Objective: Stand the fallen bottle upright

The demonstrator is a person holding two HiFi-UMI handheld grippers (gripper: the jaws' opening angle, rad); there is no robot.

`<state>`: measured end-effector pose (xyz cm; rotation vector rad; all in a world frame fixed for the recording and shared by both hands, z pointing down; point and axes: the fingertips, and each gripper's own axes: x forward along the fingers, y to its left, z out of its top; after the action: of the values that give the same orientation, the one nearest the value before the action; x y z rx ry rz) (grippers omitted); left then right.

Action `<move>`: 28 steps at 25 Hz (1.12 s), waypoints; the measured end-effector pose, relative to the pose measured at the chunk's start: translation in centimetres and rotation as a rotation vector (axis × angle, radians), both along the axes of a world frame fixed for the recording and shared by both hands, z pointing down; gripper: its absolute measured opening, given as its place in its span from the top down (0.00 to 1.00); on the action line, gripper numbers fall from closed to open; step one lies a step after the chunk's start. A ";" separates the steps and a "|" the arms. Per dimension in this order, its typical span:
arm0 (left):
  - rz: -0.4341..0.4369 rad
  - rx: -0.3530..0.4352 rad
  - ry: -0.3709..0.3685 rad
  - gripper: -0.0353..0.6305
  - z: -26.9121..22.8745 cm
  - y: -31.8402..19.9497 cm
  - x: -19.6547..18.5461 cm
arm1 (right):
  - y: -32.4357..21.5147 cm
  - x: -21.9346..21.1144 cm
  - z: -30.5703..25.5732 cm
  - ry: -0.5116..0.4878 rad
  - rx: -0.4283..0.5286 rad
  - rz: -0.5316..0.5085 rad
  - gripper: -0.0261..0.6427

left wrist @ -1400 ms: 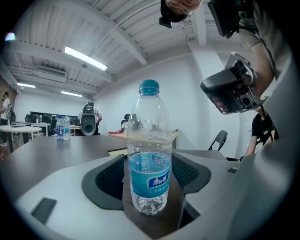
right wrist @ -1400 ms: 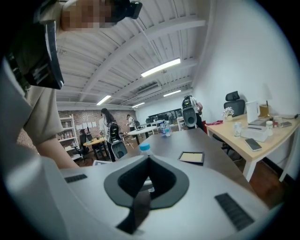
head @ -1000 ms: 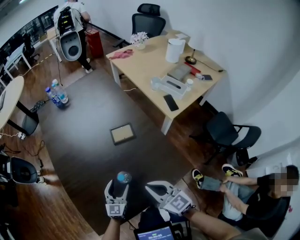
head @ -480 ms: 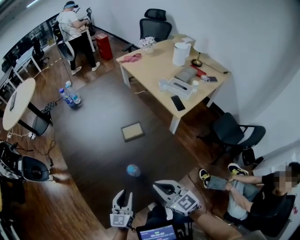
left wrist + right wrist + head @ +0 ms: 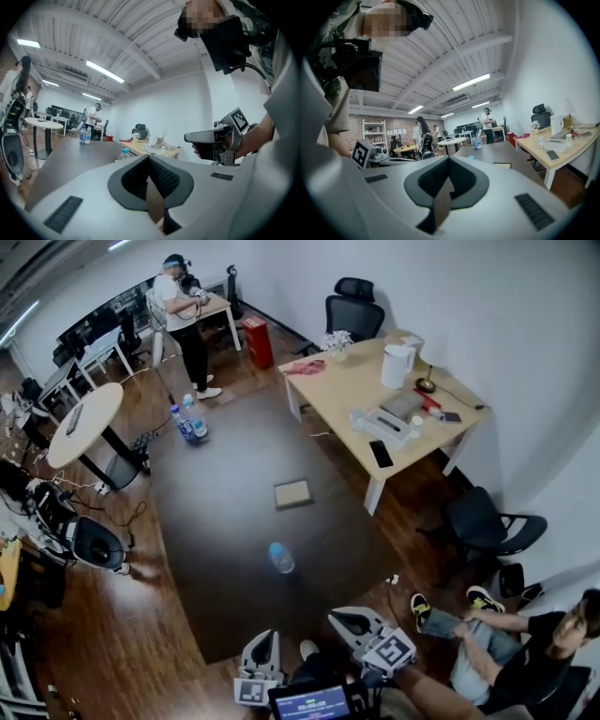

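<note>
- The dark table [image 5: 216, 521] fills the middle of the floor below me, and I place everything else by it.
- The wooden desk [image 5: 361, 390] stands off the dark table's far right side, with a gap of floor between them.
- My right gripper [image 5: 343, 619] hangs just off the dark table's near edge, toward its right corner. Its jaws are pressed together tip to tip with nothing between them.
- My left gripper [image 5: 266, 637] hangs just off the same near edge, toward the middle of it. Its jaws are also closed on each other and hold nothing.
- A flat tan board [image 5: 292, 493] lies on the dark table, about halfway along it and toward its right side.
- A pair of bottles [image 5: 188, 421] stands together at the dark table's far end.
- The bottle [image 5: 281, 558] stands upright on the dark table with its blue cap on top. It is between the tan board and the near edge, well apart from both of my grippers.
</note>
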<state>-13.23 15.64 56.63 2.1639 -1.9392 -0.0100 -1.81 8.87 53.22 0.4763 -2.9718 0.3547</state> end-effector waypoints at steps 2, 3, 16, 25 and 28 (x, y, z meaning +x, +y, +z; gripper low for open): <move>-0.043 0.009 -0.006 0.95 -0.7 1.8 1.1 | 1.3 1.2 -0.4 -0.011 -0.009 -0.031 0.93; -0.061 0.018 -0.013 0.95 -1.1 2.6 1.6 | 1.8 1.8 -0.6 -0.022 -0.012 -0.045 0.93; -0.167 0.012 0.021 0.95 -4.9 8.9 9.4 | 8.4 10.9 -2.9 -0.081 0.027 -0.077 0.93; -0.100 0.040 0.062 0.95 -6.0 10.4 7.7 | 10.9 10.2 -4.5 -0.089 0.046 0.008 0.93; -0.094 0.039 0.083 0.95 -6.4 10.9 6.8 | 11.9 9.7 -4.2 -0.073 0.052 0.022 0.93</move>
<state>-6.42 26.57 50.26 2.0593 -2.0071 -0.1526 7.88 20.74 49.05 0.5132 -3.0549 0.3039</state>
